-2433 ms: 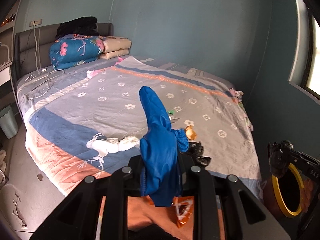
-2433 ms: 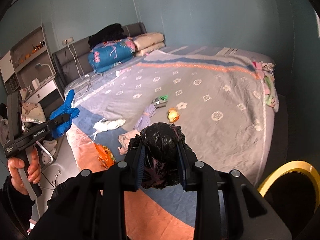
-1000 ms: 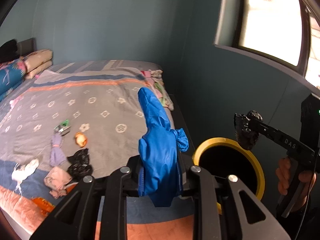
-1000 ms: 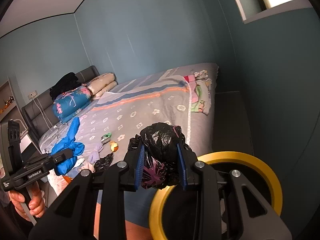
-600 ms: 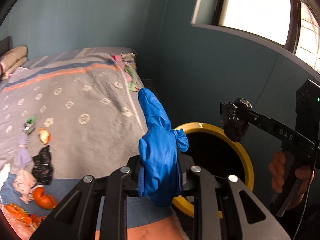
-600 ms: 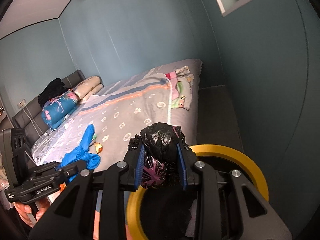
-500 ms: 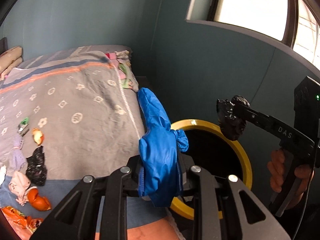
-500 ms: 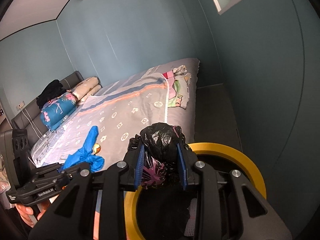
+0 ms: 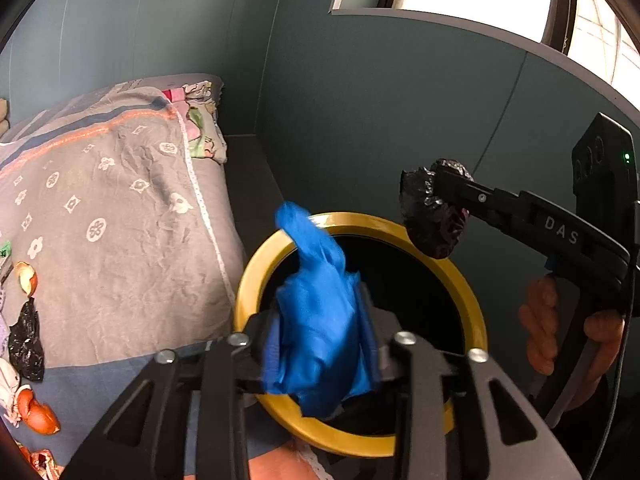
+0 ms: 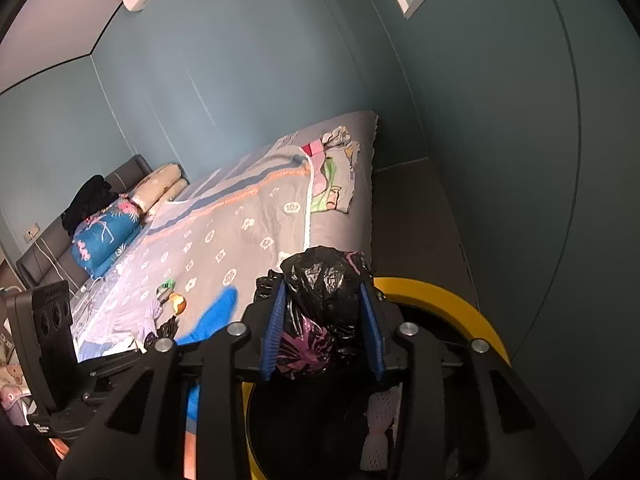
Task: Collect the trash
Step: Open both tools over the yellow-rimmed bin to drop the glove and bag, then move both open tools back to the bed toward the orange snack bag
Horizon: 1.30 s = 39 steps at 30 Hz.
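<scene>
My left gripper (image 9: 320, 344) holds a crumpled blue glove (image 9: 316, 320) over the near rim of a yellow-rimmed bin (image 9: 256, 276); the glove looks blurred and the jaws stand a little wider around it. My right gripper (image 10: 324, 328) is shut on a knotted black trash bag (image 10: 324, 284) and holds it above the bin's rim (image 10: 452, 300). The bag (image 9: 434, 220) also shows in the left wrist view, over the bin's far right edge. The blue glove (image 10: 212, 316) shows in the right wrist view too.
The bed (image 9: 120, 208) with a grey patterned sheet lies left of the bin. Loose trash lies on it: orange peel (image 9: 26, 276), a black bag scrap (image 9: 26, 340), more peel (image 9: 38, 416). Teal walls close in behind the bin. White netting (image 10: 378, 436) lies inside the bin.
Both grippers swung from the bed to over the bin. In the last half second the left gripper came down over the rim, its jaws spread slightly and the blue glove blurred.
</scene>
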Available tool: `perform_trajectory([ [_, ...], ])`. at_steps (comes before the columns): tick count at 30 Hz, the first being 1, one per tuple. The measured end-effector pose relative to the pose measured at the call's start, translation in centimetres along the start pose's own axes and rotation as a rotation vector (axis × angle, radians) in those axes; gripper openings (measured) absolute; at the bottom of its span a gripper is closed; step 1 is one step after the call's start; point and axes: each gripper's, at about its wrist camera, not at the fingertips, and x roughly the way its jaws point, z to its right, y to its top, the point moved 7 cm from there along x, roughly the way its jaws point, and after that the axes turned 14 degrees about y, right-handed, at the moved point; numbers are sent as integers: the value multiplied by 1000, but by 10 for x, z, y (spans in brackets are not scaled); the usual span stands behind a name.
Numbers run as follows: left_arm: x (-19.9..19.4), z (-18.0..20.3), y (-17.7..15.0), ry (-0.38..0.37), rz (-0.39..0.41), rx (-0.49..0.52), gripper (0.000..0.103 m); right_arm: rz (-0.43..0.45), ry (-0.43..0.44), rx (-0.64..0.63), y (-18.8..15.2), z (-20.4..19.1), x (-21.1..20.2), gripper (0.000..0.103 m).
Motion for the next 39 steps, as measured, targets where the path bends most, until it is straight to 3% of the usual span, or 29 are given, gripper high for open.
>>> perform_trajectory([
  [2, -3, -2, 1, 7, 13, -6, 53, 15, -2, 4, 1, 0, -4, 43],
  [7, -10, -7, 4, 31, 41, -10, 66, 53, -32, -6, 6, -2, -11, 54],
  [11, -20, -21, 9, 101, 93, -23, 75, 82, -22, -32, 10, -10, -16, 54],
  [15, -32, -41, 13, 158, 117, -50, 78, 100, 35, -44, 13, -20, -18, 56],
  [26, -89, -120, 19, 310, 203, -154, 82, 84, 88, -107, 23, -65, -8, 63],
  [32, -123, -174, 15, 402, 247, -216, 85, 40, 132, -152, 25, -102, 10, 67],
  [39, -153, -243, -7, 530, 247, -278, 86, -52, 204, -211, 13, -157, 50, 68],
])
